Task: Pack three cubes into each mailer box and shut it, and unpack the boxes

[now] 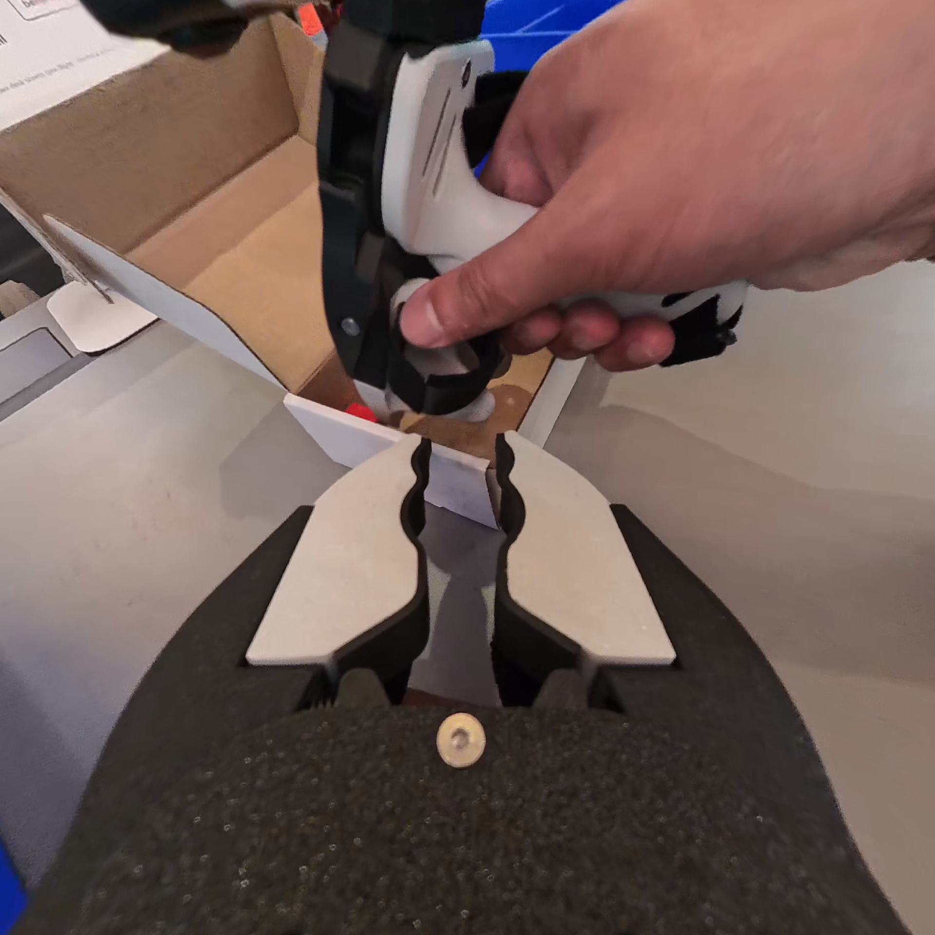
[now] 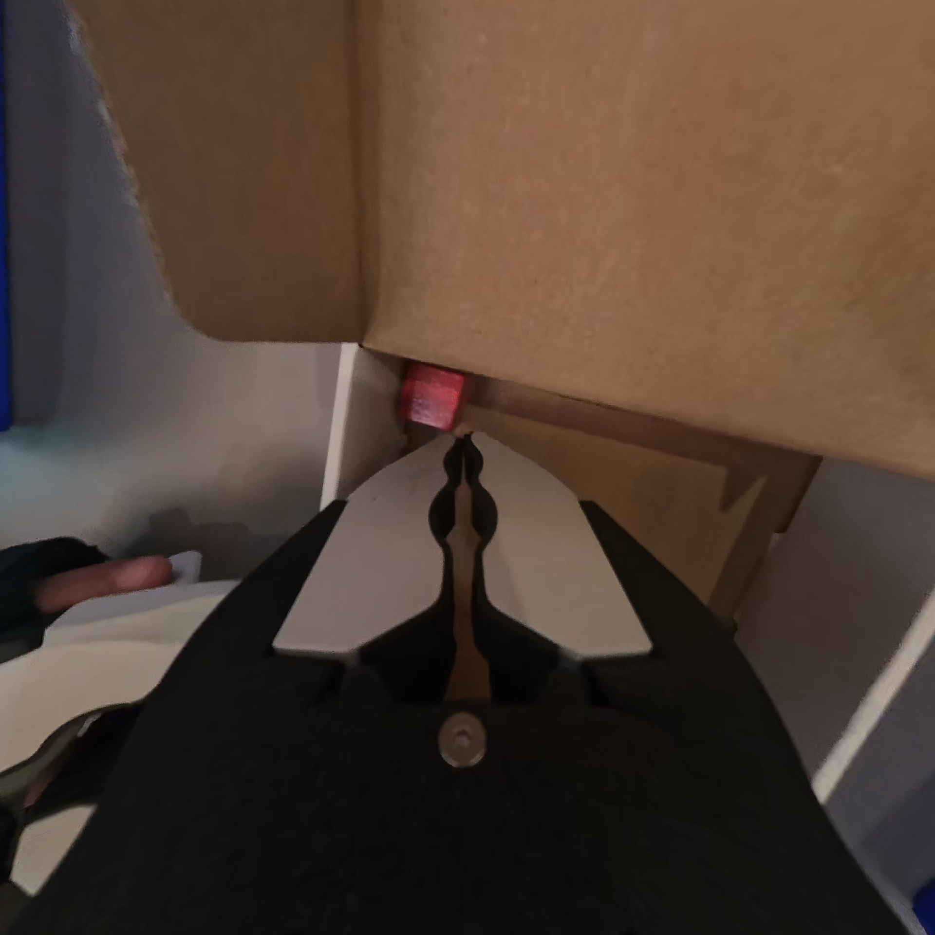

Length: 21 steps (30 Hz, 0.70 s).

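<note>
An open mailer box, white outside (image 1: 344, 430) and brown inside, stands on the grey table (image 1: 126, 506) with its lid (image 1: 152, 126) raised. A red cube (image 1: 360, 411) lies in its near left corner and also shows in the right wrist view (image 2: 432, 399). My left gripper (image 1: 463, 445) is open, its fingers apart astride the box's near corner. My right gripper (image 2: 464, 440) is down inside the box with its fingers shut. The red cube sits just past its tips, up and to the left, outside the grasp. In the left wrist view the right gripper (image 1: 440, 399) reaches steeply into the box, held by a hand (image 1: 657, 177).
A blue bin (image 1: 531, 20) stands behind the box. A brown cardboard panel (image 2: 607, 202) fills the upper right wrist view, close above the fingers. A finger of the other hand (image 2: 116, 577) shows at that view's left. A white side flap (image 1: 96, 319) lies on the table at the left.
</note>
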Motion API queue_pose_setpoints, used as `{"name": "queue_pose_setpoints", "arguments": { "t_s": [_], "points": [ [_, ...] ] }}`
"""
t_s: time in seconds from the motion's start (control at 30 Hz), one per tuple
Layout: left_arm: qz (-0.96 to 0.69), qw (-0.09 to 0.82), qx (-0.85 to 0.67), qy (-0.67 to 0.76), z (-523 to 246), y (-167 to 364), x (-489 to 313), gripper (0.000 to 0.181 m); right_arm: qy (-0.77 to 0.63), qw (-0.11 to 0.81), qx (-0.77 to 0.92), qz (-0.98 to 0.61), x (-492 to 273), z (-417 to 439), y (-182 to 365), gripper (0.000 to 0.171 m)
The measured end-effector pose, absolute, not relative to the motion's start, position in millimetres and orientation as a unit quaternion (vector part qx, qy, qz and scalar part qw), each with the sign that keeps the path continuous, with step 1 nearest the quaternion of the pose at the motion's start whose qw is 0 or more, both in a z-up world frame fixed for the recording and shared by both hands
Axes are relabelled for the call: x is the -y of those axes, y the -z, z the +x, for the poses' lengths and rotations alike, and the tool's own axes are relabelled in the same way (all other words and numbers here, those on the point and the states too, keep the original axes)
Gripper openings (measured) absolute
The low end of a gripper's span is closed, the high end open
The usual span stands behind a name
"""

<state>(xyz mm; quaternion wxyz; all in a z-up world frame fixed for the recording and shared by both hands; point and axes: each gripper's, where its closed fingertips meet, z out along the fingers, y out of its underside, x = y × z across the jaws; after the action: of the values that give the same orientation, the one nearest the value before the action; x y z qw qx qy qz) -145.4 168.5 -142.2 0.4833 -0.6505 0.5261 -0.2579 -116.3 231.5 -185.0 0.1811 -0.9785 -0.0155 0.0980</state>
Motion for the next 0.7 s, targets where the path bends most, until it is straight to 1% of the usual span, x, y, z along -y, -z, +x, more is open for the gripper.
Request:
{"name": "queue_pose_setpoints", "arguments": {
  "t_s": [0.07,0.1,0.13,0.17,0.3,0.53,0.6,0.7],
  "points": [
    [-0.650,0.484,-0.526,0.257,-145,142,-168,0.024,-0.103,0.191,0.014,-0.976,-229,-114,177,0.000],
    [-0.650,0.485,-0.527,0.256,-145,142,-168,0.024,-0.104,0.198,0.013,-0.975,-228,-113,172,0.003],
    [-0.650,0.485,-0.527,0.256,-145,142,-168,0.024,-0.108,0.206,0.012,-0.973,-228,-112,167,0.013],
    [-0.650,0.485,-0.527,0.256,-145,142,-168,0.024,-0.119,0.212,0.013,-0.970,-229,-114,162,0.018],
    [-0.649,0.486,-0.527,0.255,-145,142,-168,0.024,-0.136,0.207,0.013,-0.969,-235,-120,163,0.030],
    [-0.648,0.487,-0.527,0.255,-145,142,-168,0.024,-0.147,0.184,-0.007,-0.972,-247,-118,181,0.035],
    [-0.648,0.487,-0.528,0.255,-145,142,-168,0.024,-0.133,0.179,-0.002,-0.975,-243,-113,181,0.041],
    [-0.648,0.486,-0.528,0.255,-145,142,-168,0.024,-0.105,0.173,0.002,-0.979,-235,-100,180,0.037]
  ]
}}
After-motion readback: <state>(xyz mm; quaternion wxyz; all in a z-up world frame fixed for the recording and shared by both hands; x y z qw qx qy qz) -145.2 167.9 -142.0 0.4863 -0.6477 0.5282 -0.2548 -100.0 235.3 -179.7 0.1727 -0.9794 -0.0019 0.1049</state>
